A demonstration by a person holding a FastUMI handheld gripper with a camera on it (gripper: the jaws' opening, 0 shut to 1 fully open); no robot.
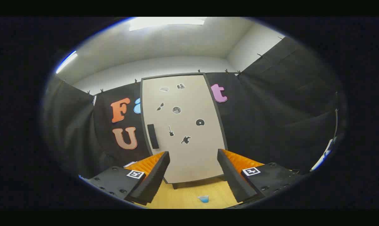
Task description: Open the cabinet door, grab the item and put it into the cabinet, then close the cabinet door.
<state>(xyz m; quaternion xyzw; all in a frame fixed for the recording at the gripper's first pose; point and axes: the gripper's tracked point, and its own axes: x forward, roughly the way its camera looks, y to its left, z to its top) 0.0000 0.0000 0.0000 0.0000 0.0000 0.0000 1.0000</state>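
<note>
Black cloth walls close the booth on three sides, with white room wall and ceiling above them, and a pale wooden counter [183,197] runs along the bottom. On that ground the tool [193,169] is held up off the counter with its two fingers spread wide and nothing between them; one finger [155,175] sits at about eight o'clock from the gap, the other finger [232,175] at about four o'clock. Down between the fingers, at six o'clock and nearer than their tips, a small blue cup [203,198] stands on the counter, apart from both fingers. Straight ahead, at twelve o'clock beyond the tips, the cabinet [183,125] stands on the counter against the back cloth. Its pale door [192,157] is closed and carries several small dark stickers. A dark upright handle [152,136] is fixed near the door's edge, at about ten o'clock from the fingertips.
</note>
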